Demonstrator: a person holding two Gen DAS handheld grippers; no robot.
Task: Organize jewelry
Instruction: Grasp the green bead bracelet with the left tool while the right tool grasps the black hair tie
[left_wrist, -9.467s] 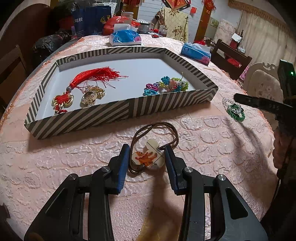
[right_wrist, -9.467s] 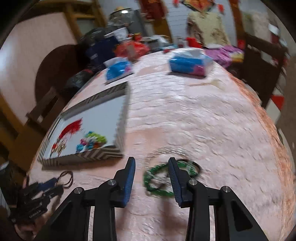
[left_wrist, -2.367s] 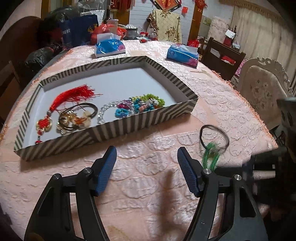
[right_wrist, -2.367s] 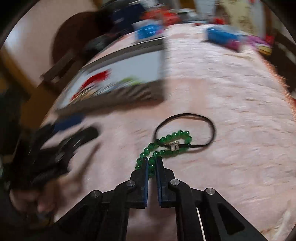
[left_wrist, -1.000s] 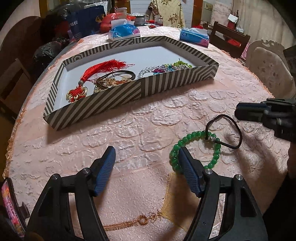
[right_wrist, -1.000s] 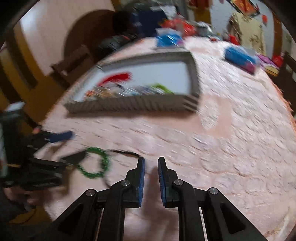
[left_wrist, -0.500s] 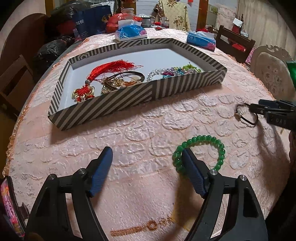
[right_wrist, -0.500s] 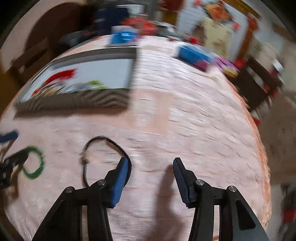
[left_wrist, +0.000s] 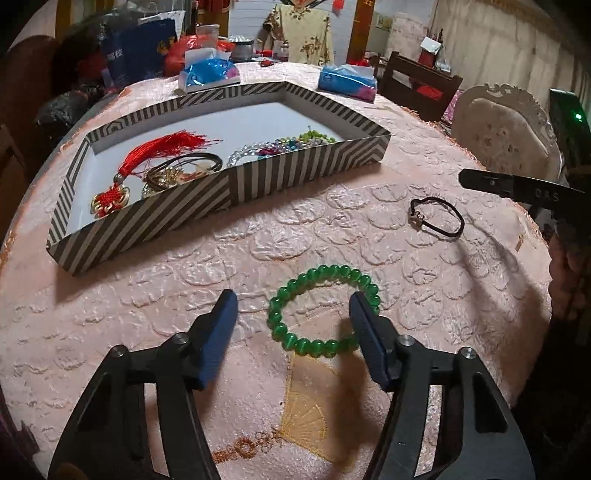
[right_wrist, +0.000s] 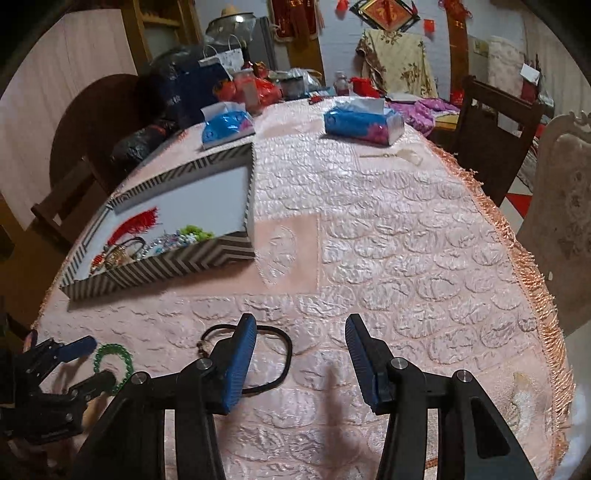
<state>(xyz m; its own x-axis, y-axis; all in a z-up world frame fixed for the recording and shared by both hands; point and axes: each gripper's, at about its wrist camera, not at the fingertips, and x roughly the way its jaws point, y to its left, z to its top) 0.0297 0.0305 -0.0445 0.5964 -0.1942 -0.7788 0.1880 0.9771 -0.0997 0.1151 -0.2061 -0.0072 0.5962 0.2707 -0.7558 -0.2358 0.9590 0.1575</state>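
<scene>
The left gripper (left_wrist: 290, 317), spread open, is set around a glossy green bead bracelet (left_wrist: 324, 311); the right gripper (right_wrist: 300, 349), also open, is held over a thin black cord loop (right_wrist: 273, 365) on embossed pink cloth (right_wrist: 388, 236).

Bare cloth (right_wrist: 388, 229) lies right of the tray (left_wrist: 258, 177); in front of the tray lie only a green bracelet (left_wrist: 325, 306) and a black cord (left_wrist: 437, 218), well apart.

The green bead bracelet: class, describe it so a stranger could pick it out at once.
Start at the striped tray on the pink tablecloth. Nearer the camera lies the green bead bracelet, flat on the cloth between the open left claw fingers. Unlike the thin black cord bracelet nearby, it is a ring of glossy green beads.
</scene>
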